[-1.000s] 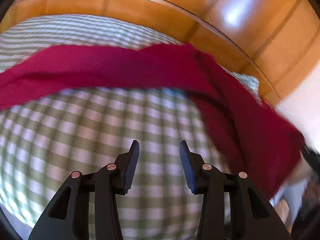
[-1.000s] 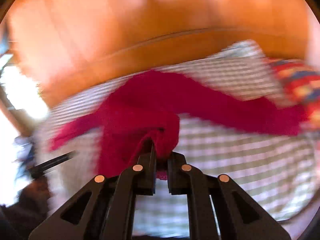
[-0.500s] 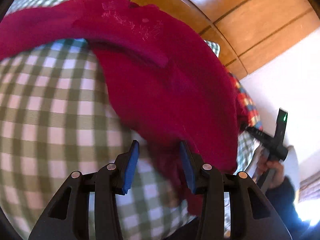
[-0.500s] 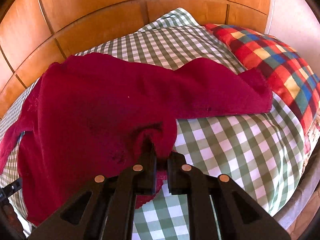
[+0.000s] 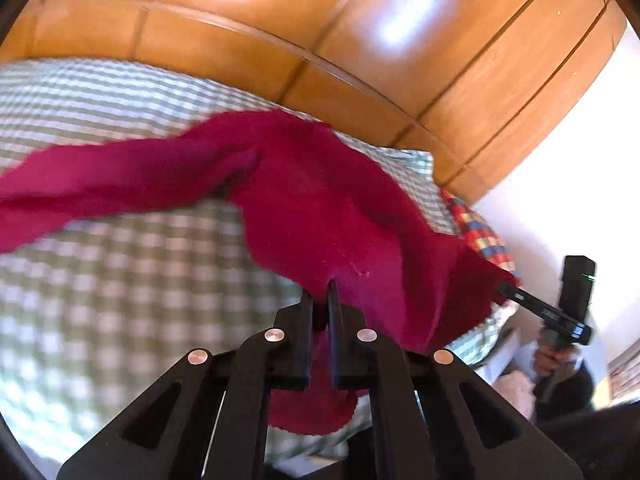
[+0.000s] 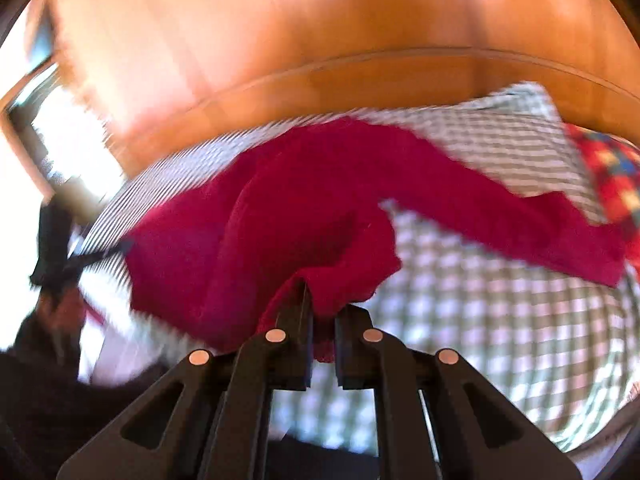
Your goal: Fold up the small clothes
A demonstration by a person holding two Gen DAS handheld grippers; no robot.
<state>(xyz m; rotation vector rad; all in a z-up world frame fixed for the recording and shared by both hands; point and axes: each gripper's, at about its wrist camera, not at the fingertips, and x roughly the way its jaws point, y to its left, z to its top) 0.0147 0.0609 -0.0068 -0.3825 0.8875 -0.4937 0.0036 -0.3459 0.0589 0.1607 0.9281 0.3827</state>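
Observation:
A dark red knit garment (image 5: 320, 200) lies stretched over the green-checked bed cover (image 5: 120, 280), one sleeve trailing to the left. My left gripper (image 5: 320, 292) is shut on the garment's near edge, and cloth hangs below the fingers. In the right wrist view the same red garment (image 6: 300, 208) is lifted and bunched, with a sleeve reaching right. My right gripper (image 6: 322, 304) is shut on its near edge. The right gripper also shows in the left wrist view (image 5: 540, 312) at the far right. Both views are blurred.
A wooden headboard (image 5: 320, 40) curves behind the bed. A multicoloured checked pillow (image 6: 608, 172) lies at the bed's right side, also in the left wrist view (image 5: 480, 236). A white wall (image 5: 580, 160) is at the right. A bright window (image 6: 60, 148) is at the left.
My left gripper has closed on the garment's edge; it was open half a second ago. Both grippers have lifted the garment, and the views have tilted up towards the headboard.

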